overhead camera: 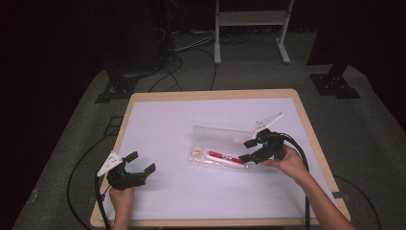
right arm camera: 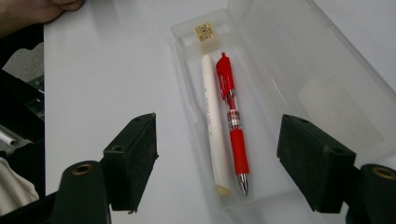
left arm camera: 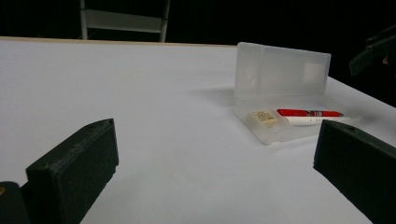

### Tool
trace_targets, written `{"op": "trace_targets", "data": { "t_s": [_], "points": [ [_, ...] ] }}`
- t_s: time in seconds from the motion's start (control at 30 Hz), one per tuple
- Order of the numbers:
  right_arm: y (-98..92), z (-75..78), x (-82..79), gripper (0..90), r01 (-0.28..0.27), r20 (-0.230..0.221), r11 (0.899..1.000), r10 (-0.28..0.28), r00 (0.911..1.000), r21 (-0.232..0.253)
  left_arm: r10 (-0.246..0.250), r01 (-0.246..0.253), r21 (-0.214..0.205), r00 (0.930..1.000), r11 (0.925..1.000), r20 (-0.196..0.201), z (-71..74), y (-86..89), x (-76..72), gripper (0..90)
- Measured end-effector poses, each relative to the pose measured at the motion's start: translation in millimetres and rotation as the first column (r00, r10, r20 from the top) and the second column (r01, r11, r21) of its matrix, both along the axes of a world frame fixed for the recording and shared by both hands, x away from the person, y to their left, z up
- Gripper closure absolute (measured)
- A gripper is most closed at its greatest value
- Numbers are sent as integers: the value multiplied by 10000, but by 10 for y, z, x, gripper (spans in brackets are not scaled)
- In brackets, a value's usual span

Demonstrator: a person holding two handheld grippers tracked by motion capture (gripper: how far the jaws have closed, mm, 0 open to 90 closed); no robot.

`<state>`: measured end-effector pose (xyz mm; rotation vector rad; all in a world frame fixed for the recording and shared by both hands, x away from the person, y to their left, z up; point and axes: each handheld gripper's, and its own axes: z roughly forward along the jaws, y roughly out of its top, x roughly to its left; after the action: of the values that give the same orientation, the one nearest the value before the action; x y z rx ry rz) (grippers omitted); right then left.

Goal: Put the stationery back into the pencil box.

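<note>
The small label on the eraser (right arm camera: 205, 31) carries dark print too fine to read, and the band of marks round the red pen (right arm camera: 232, 116) is just as unclear; in the high view the pen's tip is hidden behind the right gripper (overhead camera: 246, 150). The case (right arm camera: 243, 93) is clear, frosted plastic, a long shallow tray with rounded corners, lying right of centre on the white table (overhead camera: 172, 191), its hinged lid (left arm camera: 281, 70) standing up along the far side. A pale rectangular patch shows faintly through the lid. In the tray a white stick (right arm camera: 212, 116), smooth and round, lies beside the pen, touching or nearly so, with the eraser at one end. The pen has a glossy red barrel, a ribbed grip, a clip and a metal tip. The right gripper hangs over the tray's near end with its matte black blocky jaws wide apart, nothing between the pads. The left gripper (overhead camera: 142, 162) sits well apart near the table's left front, jaws also spread wide and empty.
</note>
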<state>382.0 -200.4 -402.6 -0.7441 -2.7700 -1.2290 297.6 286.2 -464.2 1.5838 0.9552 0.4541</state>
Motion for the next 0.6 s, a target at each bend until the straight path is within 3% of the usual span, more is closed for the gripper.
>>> {"op": "trace_targets", "data": {
  "t_s": [0.6],
  "points": [
    [-326, -80, -93, 278, 595, -107, 9981, -593, 9982, 153, -24, 24, 17, 10000, 10000, 1, -1, -7, -1, 0]
  ]
}}
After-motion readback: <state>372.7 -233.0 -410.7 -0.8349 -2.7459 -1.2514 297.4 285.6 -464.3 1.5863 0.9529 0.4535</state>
